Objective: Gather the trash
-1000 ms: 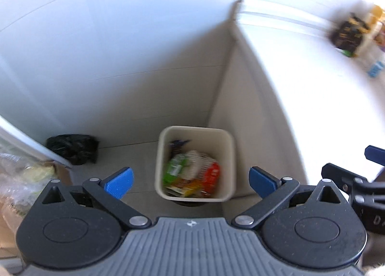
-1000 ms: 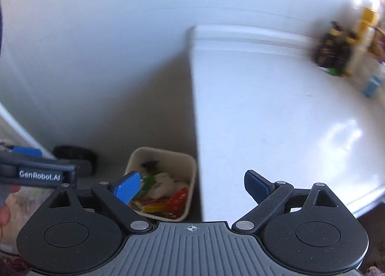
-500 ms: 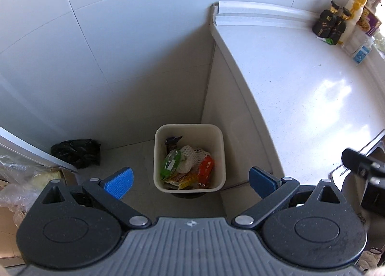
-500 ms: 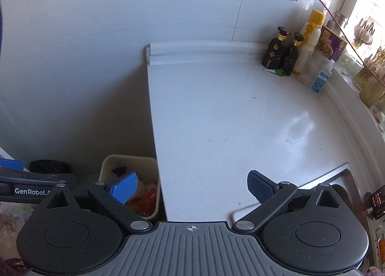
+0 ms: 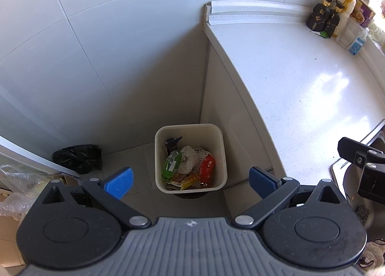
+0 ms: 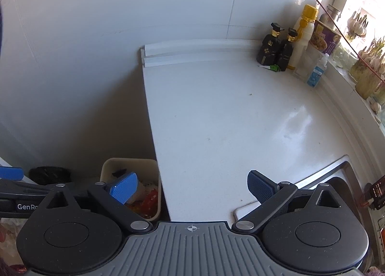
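Note:
A cream square bin [image 5: 222, 153] stands on the floor beside the counter's end, holding a green packet [image 5: 171, 164], white mesh [image 5: 192, 158] and a red wrapper [image 5: 207, 167]. My left gripper [image 5: 191, 181] hovers high above the bin, open and empty. My right gripper [image 6: 192, 188] is open and empty too, held over the white countertop [image 6: 228, 119] near its front left corner. The bin [image 6: 107, 167] shows at the lower left of the right wrist view, partly behind the left finger. A small green scrap [image 6: 273, 67] lies by the dark bottles.
A black bag [image 5: 77, 158] lies on the floor by the wall. Clear plastic bags [image 5: 14, 179] sit at the far left. Dark bottles [image 6: 274, 47], a yellow-capped bottle [image 6: 304, 33] and a small sanitiser bottle [image 6: 315, 75] line the counter's back right. A steel sink [image 6: 336, 177] edges the front right.
Both views have swung right and upward off the bin, steadying from blur. The countertop, bottles and sink now fill the right wrist view. Both grippers stayed open.

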`<state>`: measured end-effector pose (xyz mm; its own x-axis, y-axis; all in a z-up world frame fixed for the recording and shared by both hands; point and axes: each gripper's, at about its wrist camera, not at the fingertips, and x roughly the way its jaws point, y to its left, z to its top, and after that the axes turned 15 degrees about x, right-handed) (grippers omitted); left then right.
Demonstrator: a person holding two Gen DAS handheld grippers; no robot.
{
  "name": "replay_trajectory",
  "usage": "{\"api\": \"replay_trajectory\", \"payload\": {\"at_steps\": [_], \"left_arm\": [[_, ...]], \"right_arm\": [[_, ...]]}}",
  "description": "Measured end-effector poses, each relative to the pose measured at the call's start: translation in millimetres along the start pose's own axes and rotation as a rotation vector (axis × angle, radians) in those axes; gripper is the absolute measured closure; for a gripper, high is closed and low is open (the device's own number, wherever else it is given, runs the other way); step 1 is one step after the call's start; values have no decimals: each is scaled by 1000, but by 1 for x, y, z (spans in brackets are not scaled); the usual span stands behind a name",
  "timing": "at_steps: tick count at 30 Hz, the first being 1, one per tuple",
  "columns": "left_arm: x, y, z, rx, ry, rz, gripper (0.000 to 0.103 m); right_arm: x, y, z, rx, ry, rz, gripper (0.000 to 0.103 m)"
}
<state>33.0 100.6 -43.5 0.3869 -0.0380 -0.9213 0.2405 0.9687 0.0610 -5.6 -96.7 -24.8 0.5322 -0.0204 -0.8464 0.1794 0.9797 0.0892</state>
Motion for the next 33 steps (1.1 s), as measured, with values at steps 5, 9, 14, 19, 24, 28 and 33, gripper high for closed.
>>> {"api": "replay_trajectory", "payload": {"at_steps": [5,9,14,19,24,28,33], "left_arm": [[1,-3,1,5,7,3,0],[2,-2,1,1,9,3,0],[5,-1,-1,3,28,5,0],[10,0,-4,14,69,6,0],[13,1,-6,18,93,5,0],[16,2,-9,25,112,0,0],[17,4,-11,32,124,5,0]], "right_arm": [[2,-1,1,-9,7,5,4],[3,-2,1,-17,13,8,4],[5,0,1,-34,31,8,4],[10,4,1,-62,59,3,4],[14,8,-4,-122,79,8,4],[17,11,-5,-163,94,12,4],[19,15,-7,-208,116,13,4]]}}
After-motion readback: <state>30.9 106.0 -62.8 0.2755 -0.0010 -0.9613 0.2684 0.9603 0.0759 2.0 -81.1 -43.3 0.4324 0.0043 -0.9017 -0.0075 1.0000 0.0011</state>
